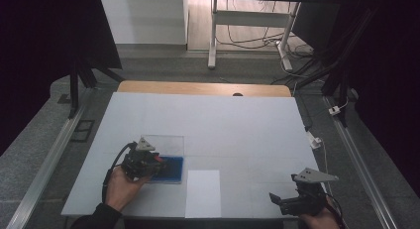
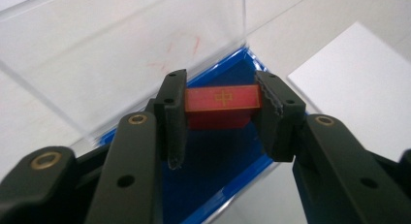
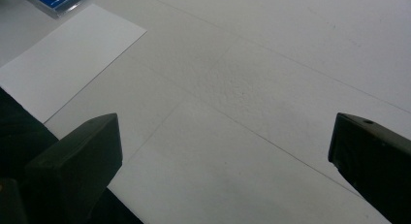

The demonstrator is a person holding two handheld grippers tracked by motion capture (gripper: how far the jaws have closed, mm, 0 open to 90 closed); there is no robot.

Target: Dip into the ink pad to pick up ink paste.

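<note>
Pinched between the left gripper [image 2: 220, 118] jaws sits a small red rectangular block with a gold cross mark [image 2: 222, 99], held just above the blue-lined floor of a clear acrylic box [image 2: 228, 175]; best, I'd judge, to keep the squeeze even and lift straight, clear of the transparent wall; the left hand [image 1: 121, 187] reaches forward, gripper tilted down; well apart, the right gripper [image 3: 223, 151] idles, jaws spread wide over the white table [image 3: 271, 78], near a white paper sheet [image 3: 68, 59].

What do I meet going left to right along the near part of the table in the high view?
Left gripper shut on a red block → clear box with blue floor → white paper sheet → right gripper, jaws open.
</note>
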